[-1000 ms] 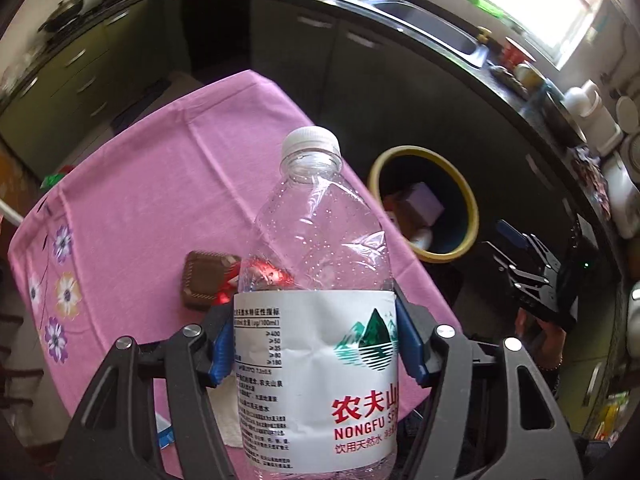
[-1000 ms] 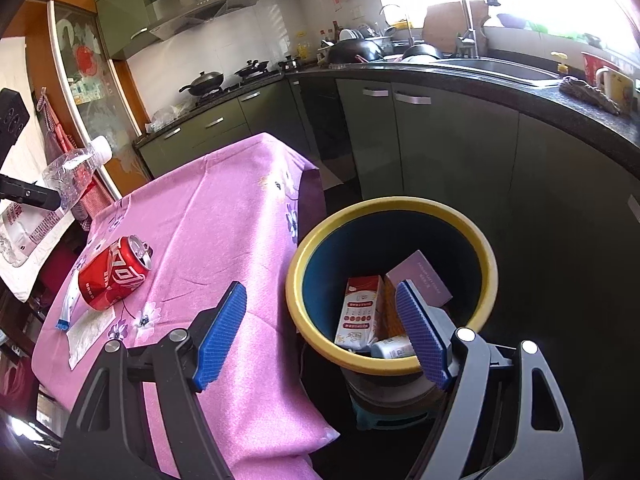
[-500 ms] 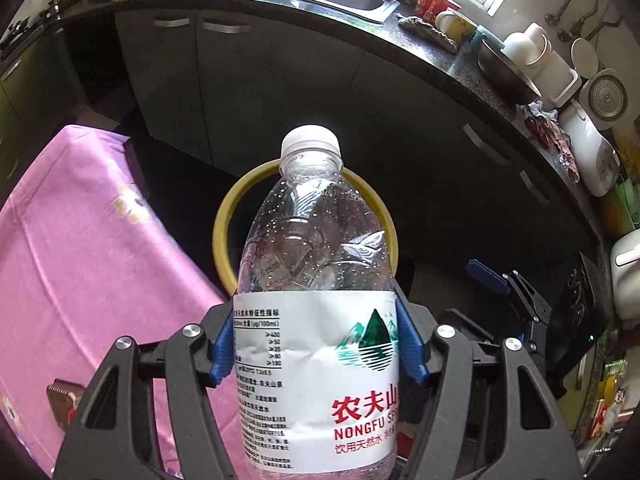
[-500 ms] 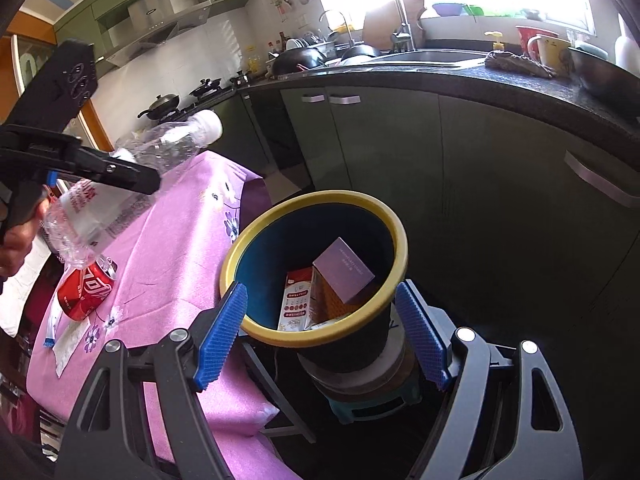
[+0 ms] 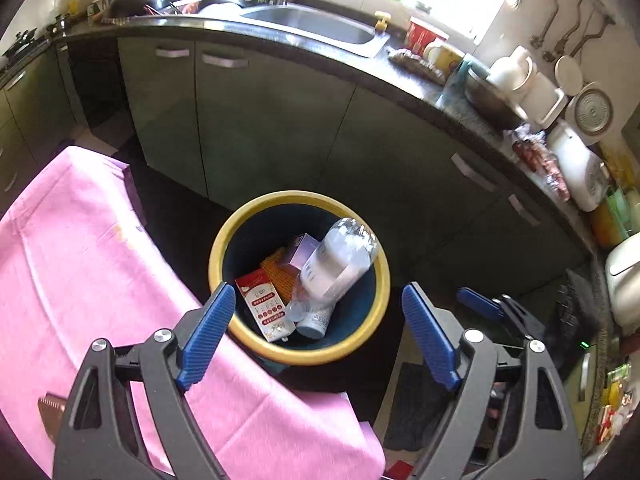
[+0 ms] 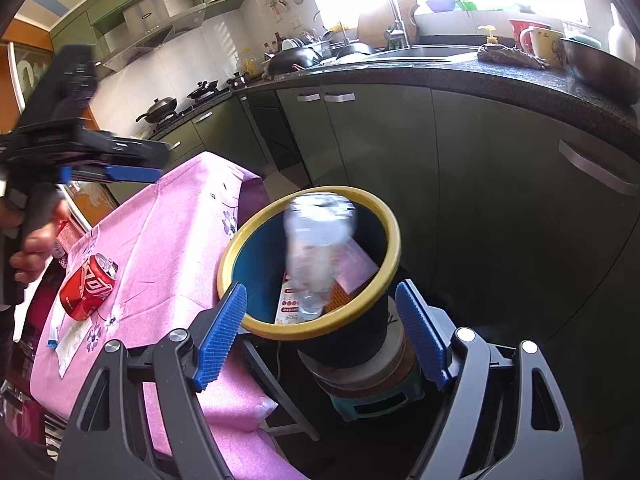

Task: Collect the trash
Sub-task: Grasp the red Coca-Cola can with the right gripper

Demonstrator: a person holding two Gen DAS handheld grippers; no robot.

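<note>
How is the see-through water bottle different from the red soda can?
The water bottle is clear plastic with a white label; the soda can is red metal with white writing. The bottle is in the yellow-rimmed trash bin, pointing neck down and blurred; the can lies sharp on its side on the pink tablecloth. The bottle looks longer than the can. Both are drink containers, and neither is held by a gripper.

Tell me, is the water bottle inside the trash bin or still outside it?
Inside. The water bottle sits tilted within the yellow rim of the trash bin, over the cartons, and the left gripper is open with nothing between its fingers.
</note>
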